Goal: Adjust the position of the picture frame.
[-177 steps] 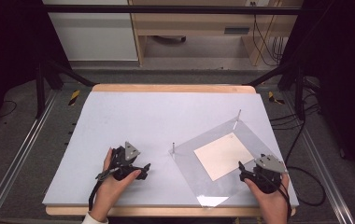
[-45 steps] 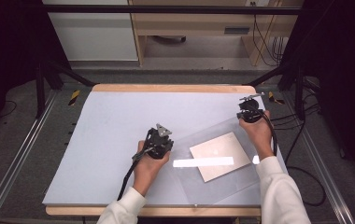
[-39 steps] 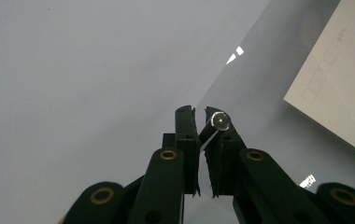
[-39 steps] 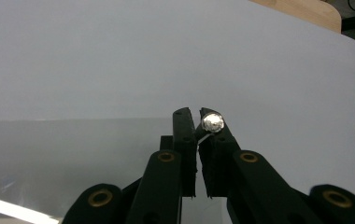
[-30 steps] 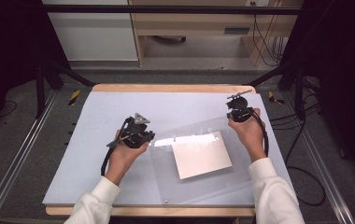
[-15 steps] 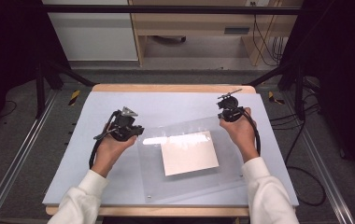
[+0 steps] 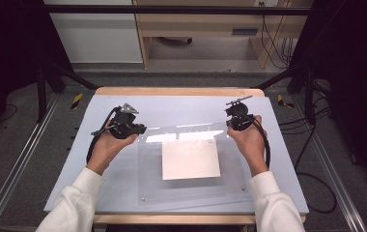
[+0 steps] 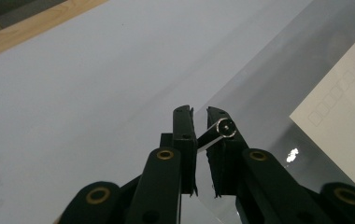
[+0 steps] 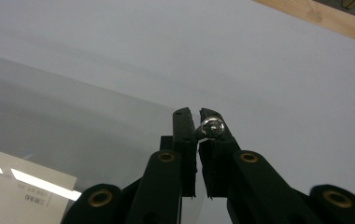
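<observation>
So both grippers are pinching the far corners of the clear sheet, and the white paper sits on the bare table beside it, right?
Not quite. The left gripper and right gripper do pinch the clear sheet at its far corners, but the white paper lies within the sheet's outline, not beside it. The high view shows this.

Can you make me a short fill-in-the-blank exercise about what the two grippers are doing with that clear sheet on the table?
1. The left gripper and the right gripper each pinch a far corner of the clear ____ sheet.
2. Under the clear sheet lies a white sheet of ____.
3. Between each gripper's jaws sits a small metal ____ at the sheet's corner.
4. The table top is pale grey with a ____ edge.

Missing words: plastic; paper; screw; wooden
</observation>
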A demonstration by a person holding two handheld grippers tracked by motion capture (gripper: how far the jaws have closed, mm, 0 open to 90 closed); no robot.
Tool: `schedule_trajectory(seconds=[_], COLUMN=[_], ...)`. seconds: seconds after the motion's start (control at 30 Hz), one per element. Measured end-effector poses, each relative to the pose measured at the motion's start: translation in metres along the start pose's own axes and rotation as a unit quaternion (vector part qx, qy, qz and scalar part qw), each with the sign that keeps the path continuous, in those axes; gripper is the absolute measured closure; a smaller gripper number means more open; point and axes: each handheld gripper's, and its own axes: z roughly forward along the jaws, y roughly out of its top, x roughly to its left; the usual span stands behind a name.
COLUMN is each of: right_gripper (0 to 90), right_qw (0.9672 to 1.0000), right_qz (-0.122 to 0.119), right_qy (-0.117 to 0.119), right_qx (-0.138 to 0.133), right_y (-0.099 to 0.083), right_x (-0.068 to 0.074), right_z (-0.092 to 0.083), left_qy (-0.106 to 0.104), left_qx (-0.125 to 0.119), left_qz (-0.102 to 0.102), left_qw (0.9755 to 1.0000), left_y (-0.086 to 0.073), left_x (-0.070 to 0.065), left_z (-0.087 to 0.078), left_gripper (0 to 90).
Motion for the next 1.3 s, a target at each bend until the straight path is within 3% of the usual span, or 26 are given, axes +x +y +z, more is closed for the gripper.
schedule_trajectory(seconds=[0.1, 0.23, 0.53, 0.83, 1.03, 1.3], right_gripper=[85.7, 85.7, 85.7, 85.6, 85.6, 85.6], right_qw=[1.0000, 0.9999, 0.9994, 0.9995, 0.9995, 0.9995], right_qz=[0.004, 0.005, 0.009, -0.001, -0.002, 0.007], right_qy=[0.004, 0.005, 0.006, 0.008, 0.007, 0.009], right_qx=[0.002, 0.007, 0.032, 0.029, 0.031, 0.028], right_y=[-0.004, -0.008, -0.021, -0.028, -0.030, -0.039], right_x=[0.001, 0.005, 0.013, 0.016, 0.017, 0.016], right_z=[0.001, 0.004, 0.019, 0.028, 0.034, 0.039], left_qy=[-0.001, -0.007, -0.024, -0.027, -0.027, -0.029], left_qx=[0.006, 0.012, 0.017, 0.018, 0.019, 0.028], left_qz=[-0.001, 0.020, 0.037, 0.049, 0.033, 0.047], left_qw=[1.0000, 0.9997, 0.9989, 0.9983, 0.9989, 0.9981], left_y=[0.001, 0.000, -0.013, -0.027, -0.033, -0.032], left_x=[0.002, 0.008, 0.009, 0.010, 0.006, 0.006], left_z=[0.001, 0.004, 0.024, 0.038, 0.044, 0.054], left_gripper=[81.4, 81.4, 81.4, 81.6, 81.9, 82.7])
